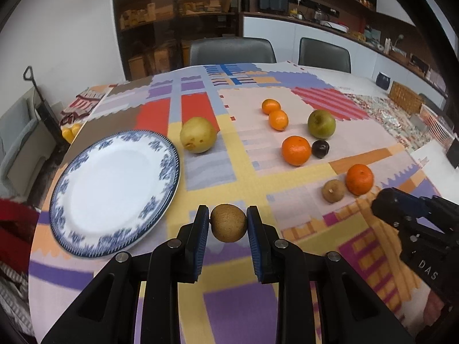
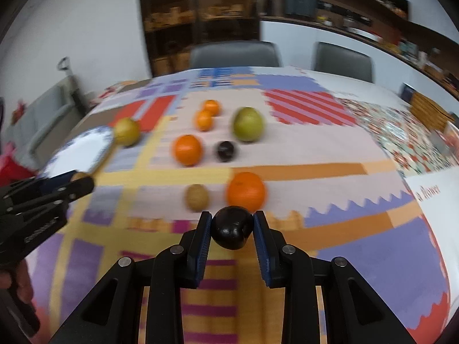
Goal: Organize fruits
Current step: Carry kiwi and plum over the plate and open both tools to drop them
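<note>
My left gripper [image 1: 228,223] is shut on a small brown round fruit [image 1: 228,223], held above the patterned tablecloth just right of the blue-rimmed white plate [image 1: 86,238]. My right gripper [image 2: 232,227] is shut on a dark plum [image 2: 232,227]. On the cloth lie a yellow pear [image 1: 198,138], a green pear [image 1: 321,124], two small tangerines [image 1: 278,119], two oranges [image 1: 296,150], a second dark plum [image 1: 320,148] and another brown fruit [image 1: 333,190]. The right gripper's body [image 1: 416,229] shows at the right edge of the left wrist view.
Two grey chairs [image 1: 232,50] stand behind the table. A wicker basket [image 1: 406,97] and a dark pot [image 1: 383,79] sit at the far right. A red cloth [image 1: 14,229] lies at the left edge. Shelves fill the back wall.
</note>
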Tool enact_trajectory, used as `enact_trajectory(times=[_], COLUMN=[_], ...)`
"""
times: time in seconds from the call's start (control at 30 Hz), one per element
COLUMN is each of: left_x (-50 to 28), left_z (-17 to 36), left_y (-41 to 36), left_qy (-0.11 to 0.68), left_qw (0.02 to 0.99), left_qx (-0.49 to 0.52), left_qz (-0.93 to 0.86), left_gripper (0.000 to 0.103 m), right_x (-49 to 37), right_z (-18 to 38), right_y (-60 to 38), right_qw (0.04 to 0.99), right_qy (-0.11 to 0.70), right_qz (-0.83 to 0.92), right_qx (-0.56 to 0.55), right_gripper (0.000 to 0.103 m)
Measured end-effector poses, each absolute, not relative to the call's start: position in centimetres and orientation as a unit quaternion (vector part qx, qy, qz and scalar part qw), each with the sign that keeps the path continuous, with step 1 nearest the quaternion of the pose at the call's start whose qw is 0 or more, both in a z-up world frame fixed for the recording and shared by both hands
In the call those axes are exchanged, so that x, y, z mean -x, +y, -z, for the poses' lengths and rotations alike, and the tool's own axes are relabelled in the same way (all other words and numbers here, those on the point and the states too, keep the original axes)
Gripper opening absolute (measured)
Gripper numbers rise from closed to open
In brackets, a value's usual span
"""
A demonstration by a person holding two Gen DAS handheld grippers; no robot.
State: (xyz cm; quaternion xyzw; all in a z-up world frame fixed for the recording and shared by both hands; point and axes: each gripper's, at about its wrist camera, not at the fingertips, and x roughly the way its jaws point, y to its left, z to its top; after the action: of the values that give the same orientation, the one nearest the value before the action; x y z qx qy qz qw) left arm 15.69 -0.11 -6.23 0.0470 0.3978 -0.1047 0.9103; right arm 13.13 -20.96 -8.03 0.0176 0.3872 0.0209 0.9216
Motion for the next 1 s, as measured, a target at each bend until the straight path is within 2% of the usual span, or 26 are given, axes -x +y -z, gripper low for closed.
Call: enact_trajectory(times=[0.53,1.0], left_x=[-11.5,-15.7], left_z=[3.9,5.2], left_y=[6.6,13.1], left_qy=[0.373,0.384], left_qw=[0.926,0.922], left_qx=[-0.036,-0.038], left_qz=[0.039,0.016], left_gripper=[0.027,0.027], right_x=[-12.1,-18.6], right_z=[4.0,5.0], right_y=[-13.1,-4.5], right_qw=[0.924,0.889], right_qy=[0.346,0.383], right_qz=[-0.16,-0.25], right_qx=[0.021,0.04], right_gripper=[0.031,0.031])
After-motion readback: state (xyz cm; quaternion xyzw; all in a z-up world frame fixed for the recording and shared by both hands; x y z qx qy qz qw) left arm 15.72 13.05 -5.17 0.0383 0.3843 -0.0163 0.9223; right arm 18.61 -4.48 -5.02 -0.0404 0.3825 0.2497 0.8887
